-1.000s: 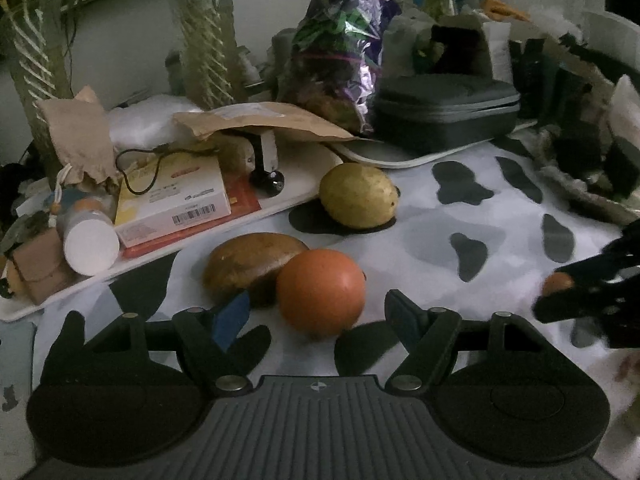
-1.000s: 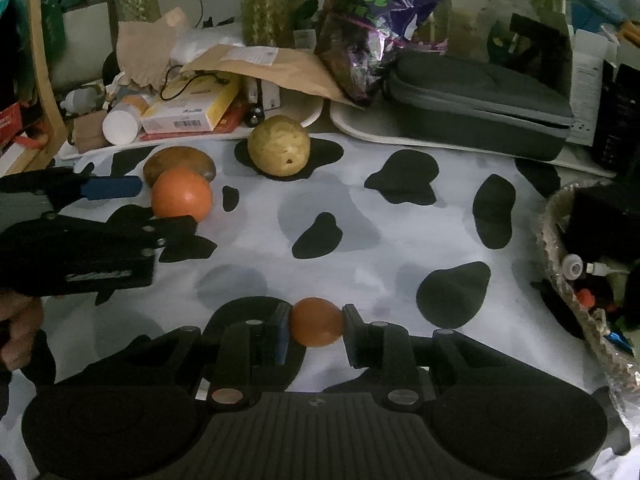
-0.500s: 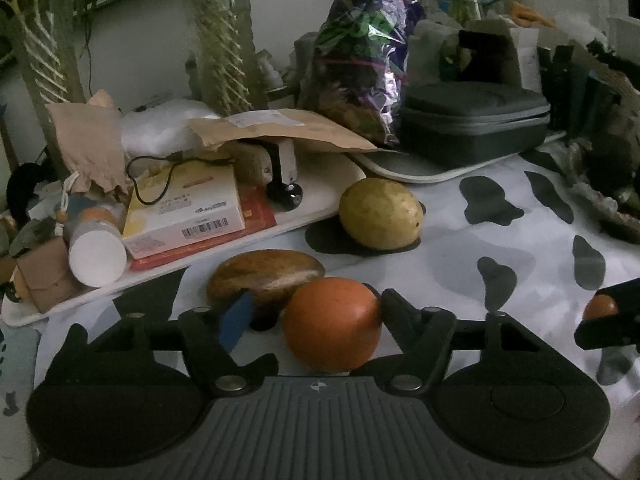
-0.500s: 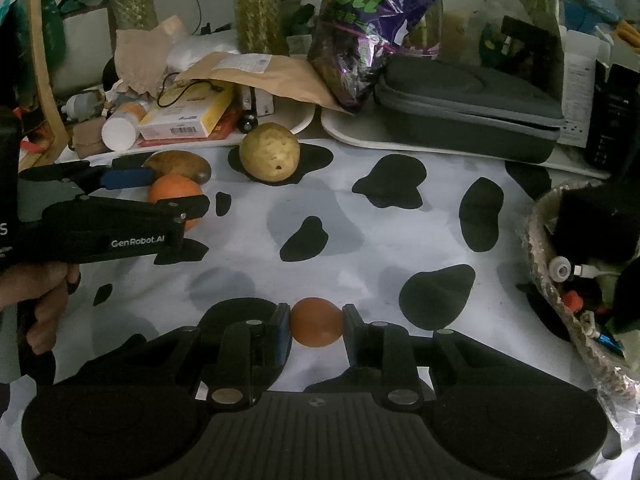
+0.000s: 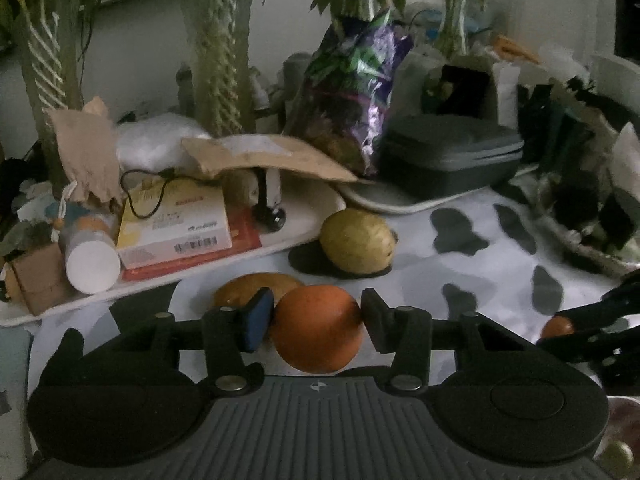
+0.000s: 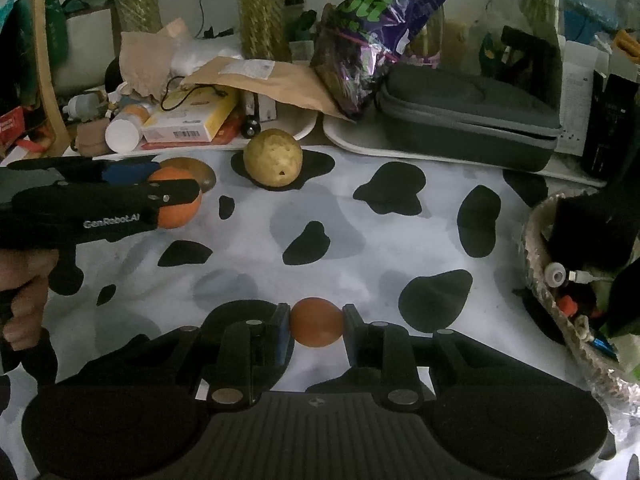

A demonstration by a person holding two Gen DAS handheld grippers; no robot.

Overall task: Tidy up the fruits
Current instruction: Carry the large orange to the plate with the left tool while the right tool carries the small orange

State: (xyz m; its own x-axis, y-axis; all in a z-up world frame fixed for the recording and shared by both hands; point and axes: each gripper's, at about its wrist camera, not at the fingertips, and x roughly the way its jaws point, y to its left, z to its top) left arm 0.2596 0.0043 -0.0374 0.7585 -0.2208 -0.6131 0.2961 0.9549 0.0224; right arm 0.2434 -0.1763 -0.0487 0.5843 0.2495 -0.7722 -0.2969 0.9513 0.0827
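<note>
A large orange [image 5: 318, 328] rests on the cow-patterned cloth [image 6: 360, 240]. My left gripper [image 5: 316, 316] straddles it, its jaws closing, and both pads touch the orange's sides. The right wrist view shows the same orange [image 6: 178, 212] behind the left gripper [image 6: 176, 182], which a hand holds. My right gripper [image 6: 316, 326] is shut on a small orange fruit [image 6: 316, 330] just above the cloth. That small fruit [image 5: 558, 327] also shows at the right edge of the left wrist view. A brown fruit [image 5: 248, 284] lies just behind the orange. A yellow-green fruit [image 5: 356, 240] sits farther back.
A white tray [image 5: 304, 224] with boxes and a bottle [image 5: 90, 256] lines the back left. A grey zip case [image 6: 468, 116] and a purple bag [image 6: 372, 32] stand at the back. A woven basket [image 6: 536, 264] of cables sits at the right edge.
The left gripper has moved forward around the orange and its jaws have narrowed onto it. The right gripper and its small fruit have kept still.
</note>
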